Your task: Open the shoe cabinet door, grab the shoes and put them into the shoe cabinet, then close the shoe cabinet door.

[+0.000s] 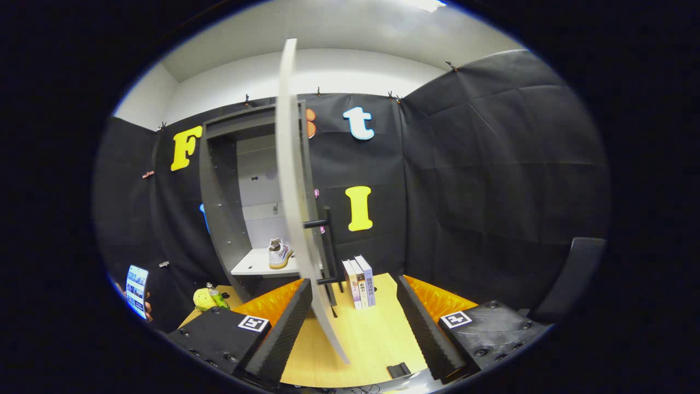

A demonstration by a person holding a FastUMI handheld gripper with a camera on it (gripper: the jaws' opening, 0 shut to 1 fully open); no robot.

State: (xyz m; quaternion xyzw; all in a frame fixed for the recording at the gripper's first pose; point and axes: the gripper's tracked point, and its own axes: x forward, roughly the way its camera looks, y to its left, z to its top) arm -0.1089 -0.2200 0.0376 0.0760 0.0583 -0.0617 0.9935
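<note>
The grey shoe cabinet stands on the wooden table with its door swung open, edge-on to me. A white shoe rests on the cabinet's lower shelf. The door's black bar handle sticks out on its right side. My gripper is open with nothing between its fingers. The door's lower edge runs between the fingers, close to the left finger. The right finger is apart from it.
Three upright books stand on the table just ahead of the fingers, right of the door. A yellow toy and a small bottle lie left of the cabinet. A hand holds a phone further left. A dark chair back is at right.
</note>
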